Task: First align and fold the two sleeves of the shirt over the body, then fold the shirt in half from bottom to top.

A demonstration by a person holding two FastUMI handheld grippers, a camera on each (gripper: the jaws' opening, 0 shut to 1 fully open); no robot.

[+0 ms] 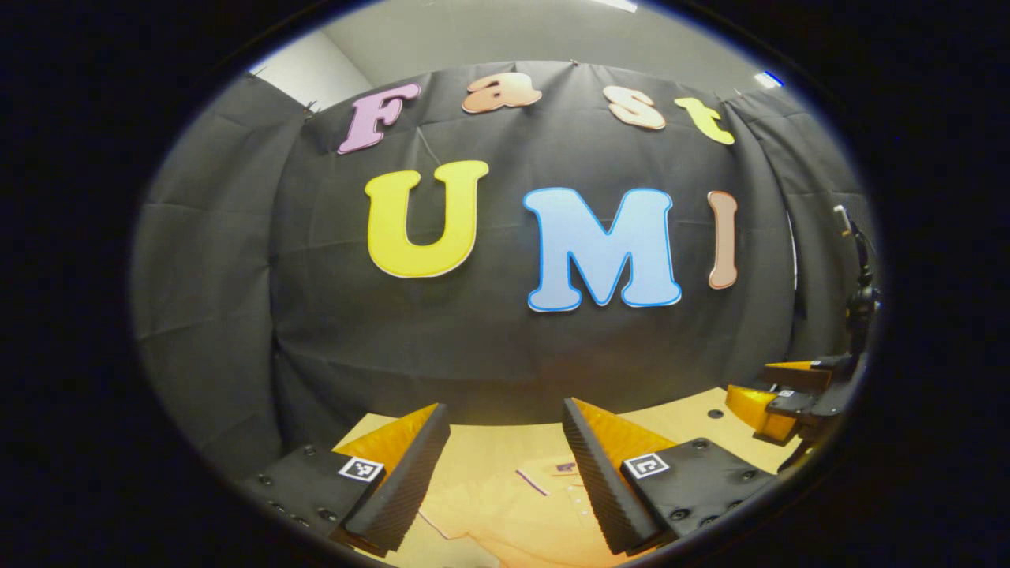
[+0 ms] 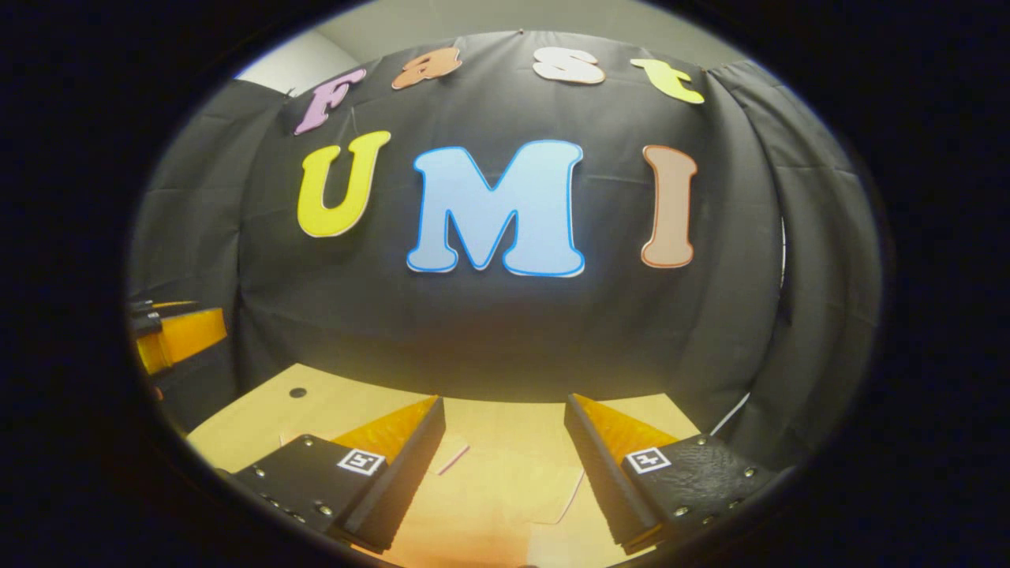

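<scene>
A pale shirt (image 1: 505, 509) lies flat on the light wooden table (image 1: 686, 426), its collar and a small label (image 1: 564, 468) facing up. My left gripper (image 1: 505, 410) hangs open above the collar area, with nothing between its fingers. In the right gripper view the shirt (image 2: 489, 493) shows a thin edge line below my right gripper (image 2: 505, 402), which is also open and holds nothing. Each gripper shows at the edge of the other's view: the right gripper (image 1: 781, 402) at far right, the left gripper (image 2: 170, 335) at far left. Both are above the table.
The black cloth wall (image 1: 489, 347) closes off the table's far side close behind the shirt. A small dark hole (image 1: 715, 413) marks the tabletop near the right gripper. A dark stand (image 1: 860, 268) rises at the far right.
</scene>
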